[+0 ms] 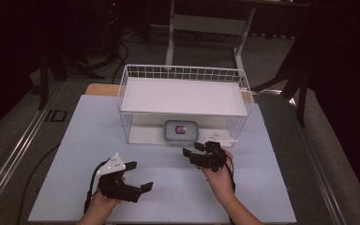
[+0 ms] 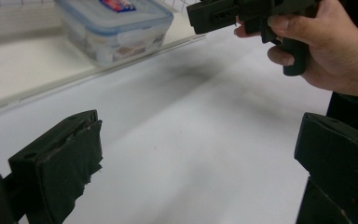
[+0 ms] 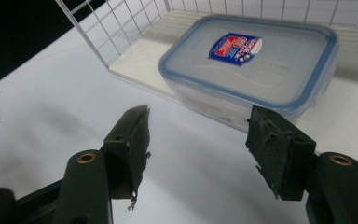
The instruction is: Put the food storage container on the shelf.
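My right gripper (image 3: 198,154) stands with its jaws spread wide and nothing between them. Directly ahead of it, just beyond the jaw tips and not yet touched, lies the clear rectangular plastic food box with blue-rimmed lid (image 3: 251,65). In the high view I place that box (image 1: 181,130) on the lower white shelf of the white wire two-tier rack (image 1: 183,75), at the shelf's front edge, facing the person's side. Its long axis runs along that front edge, crosswise to my line of approach. I judge the spread jaws would have to take it across the short span or be turned to suit.

My left gripper (image 1: 130,177) is also spread and empty, held low over the pale blue bench top (image 1: 89,136) toward the near left corner, well apart from the box. The right gripper (image 1: 201,151) is plainly the nearer one, so I judge the reach falls to it.
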